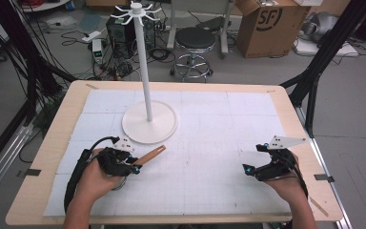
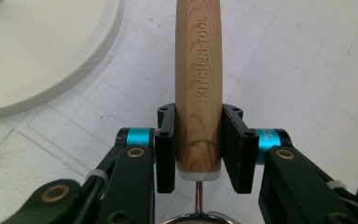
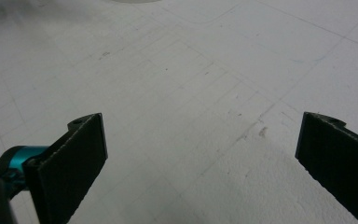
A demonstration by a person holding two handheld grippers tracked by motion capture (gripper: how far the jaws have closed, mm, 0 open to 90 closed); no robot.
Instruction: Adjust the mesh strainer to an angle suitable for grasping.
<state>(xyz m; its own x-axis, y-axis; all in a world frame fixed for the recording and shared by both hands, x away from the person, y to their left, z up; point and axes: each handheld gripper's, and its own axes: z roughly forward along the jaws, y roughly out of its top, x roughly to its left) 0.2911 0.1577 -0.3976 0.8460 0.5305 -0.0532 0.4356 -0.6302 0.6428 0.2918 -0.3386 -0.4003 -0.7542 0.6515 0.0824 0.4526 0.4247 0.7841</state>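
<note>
The left claw (image 2: 198, 147) clamps the wooden kitchen-tool handle (image 2: 198, 79), probably for hanging on the white hook stand (image 1: 147, 62); the right claw (image 3: 200, 163) hovers open above the bench (image 1: 52, 143).

Black claw (image 2: 198, 149), cyan collars, brass screws, black cable

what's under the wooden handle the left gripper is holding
Under the wooden handle lies the white gridded mat. The left gripper has its jaws clamped on the handle's sides. Its metal end runs below the frame, so the tool's head is hidden.
</note>
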